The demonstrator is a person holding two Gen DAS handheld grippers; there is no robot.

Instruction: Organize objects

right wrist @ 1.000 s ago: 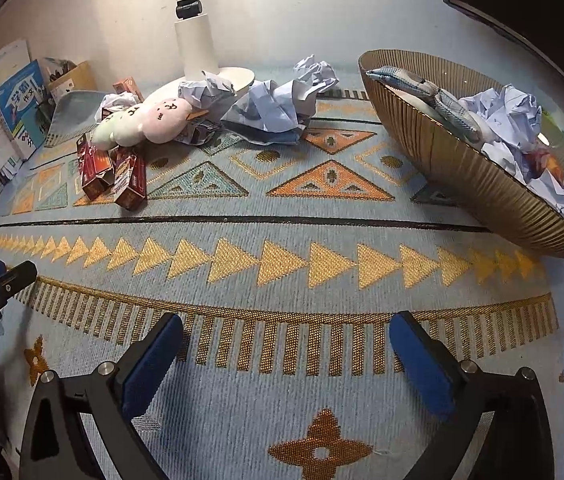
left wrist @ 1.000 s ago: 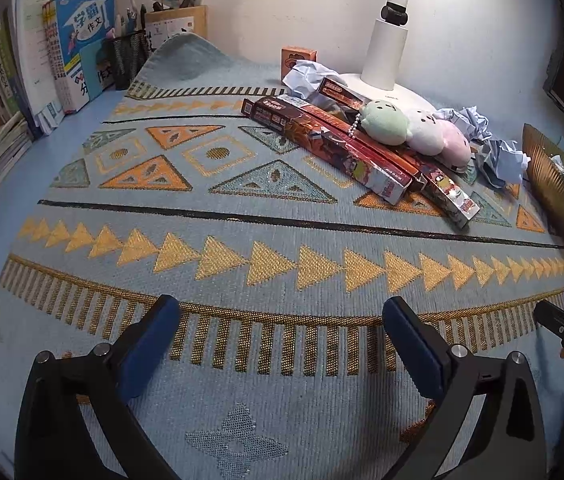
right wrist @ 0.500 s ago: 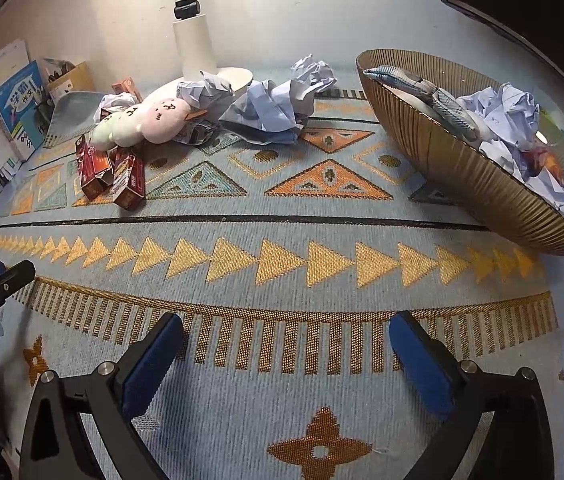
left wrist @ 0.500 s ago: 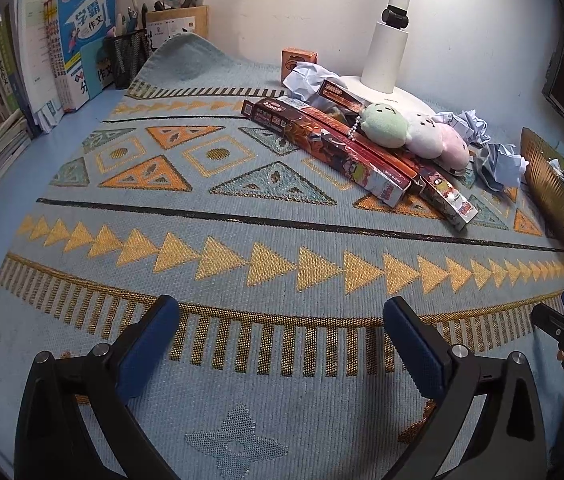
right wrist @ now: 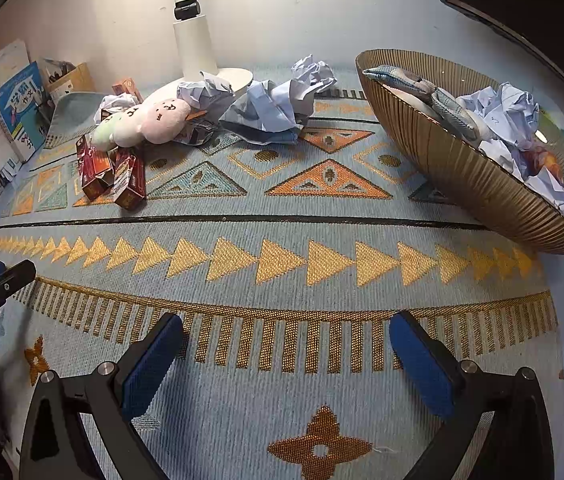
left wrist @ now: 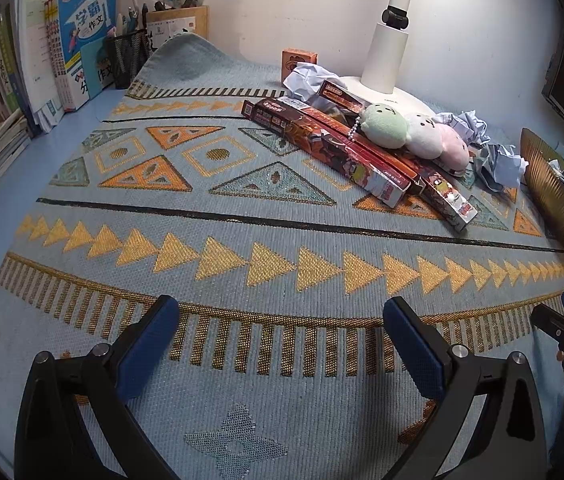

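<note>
1. Left gripper (left wrist: 282, 320) and right gripper (right wrist: 285, 330): jaws spread wide, both empty, above the patterned mat (left wrist: 242, 240).
2. Long red boxes (left wrist: 333, 144) lie near the lamp base (left wrist: 401, 92), with a plush toy (left wrist: 413, 136) on top and crumpled paper (right wrist: 278, 104) beside them.
3. Gold ribbed bowl (right wrist: 461, 172) holds paper and a fabric item; its right side is cut off.
4. Books (left wrist: 82, 40) stand at the left edge.
</note>
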